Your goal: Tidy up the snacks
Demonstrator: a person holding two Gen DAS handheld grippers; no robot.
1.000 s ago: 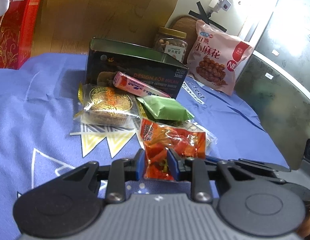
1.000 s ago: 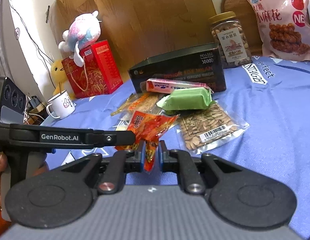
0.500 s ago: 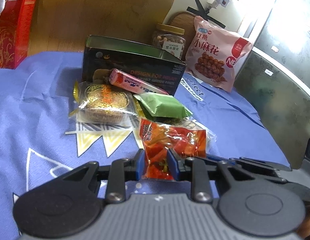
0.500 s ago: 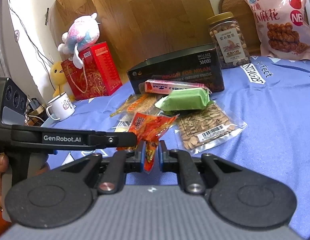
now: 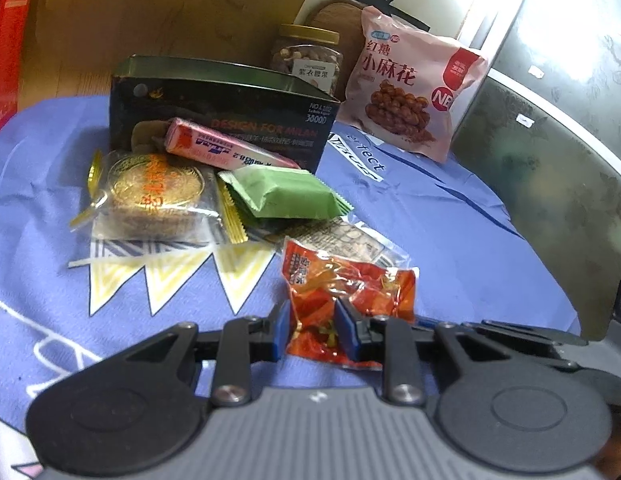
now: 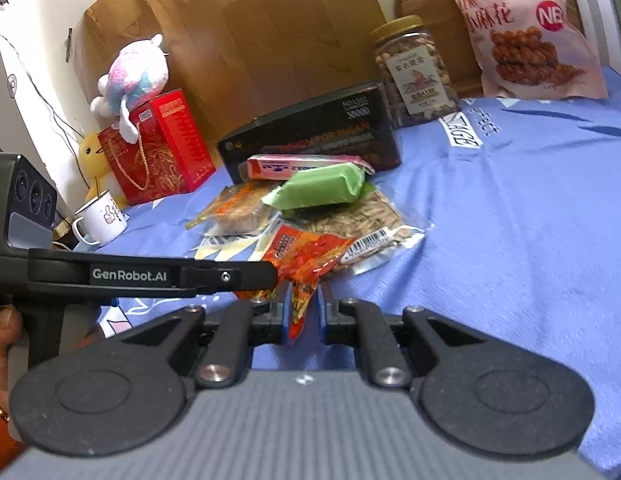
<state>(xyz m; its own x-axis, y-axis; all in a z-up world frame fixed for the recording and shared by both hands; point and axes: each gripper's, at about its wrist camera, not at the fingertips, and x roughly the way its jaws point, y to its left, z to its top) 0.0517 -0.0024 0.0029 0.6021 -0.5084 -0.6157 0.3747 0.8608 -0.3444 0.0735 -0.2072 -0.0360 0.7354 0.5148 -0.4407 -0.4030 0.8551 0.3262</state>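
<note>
Both grippers hold the same red-orange snack packet [image 5: 342, 292], also in the right wrist view [image 6: 310, 254]. My left gripper [image 5: 312, 330] is shut on its near end. My right gripper [image 6: 302, 312] is shut on a corner of it. Behind it lie a clear seed packet [image 6: 374, 224], a green packet [image 5: 282, 194], a pink bar [image 5: 226, 150] and a gold-wrapped mooncake [image 5: 154, 196], all in front of an open dark tin box [image 5: 214, 100] on the blue cloth [image 6: 510, 220].
A nut jar [image 6: 410, 72] and a pink bag of twists [image 6: 522, 32] stand at the back. A red gift box [image 6: 158, 148] with a plush toy, and a white mug [image 6: 100, 220], stand at the left. A dark glass edge [image 5: 550, 160] runs along the right.
Both grippers keep their hold on the red-orange packet. The left view has shifted slightly, and the snack pile and box sit further left and lower in it.
</note>
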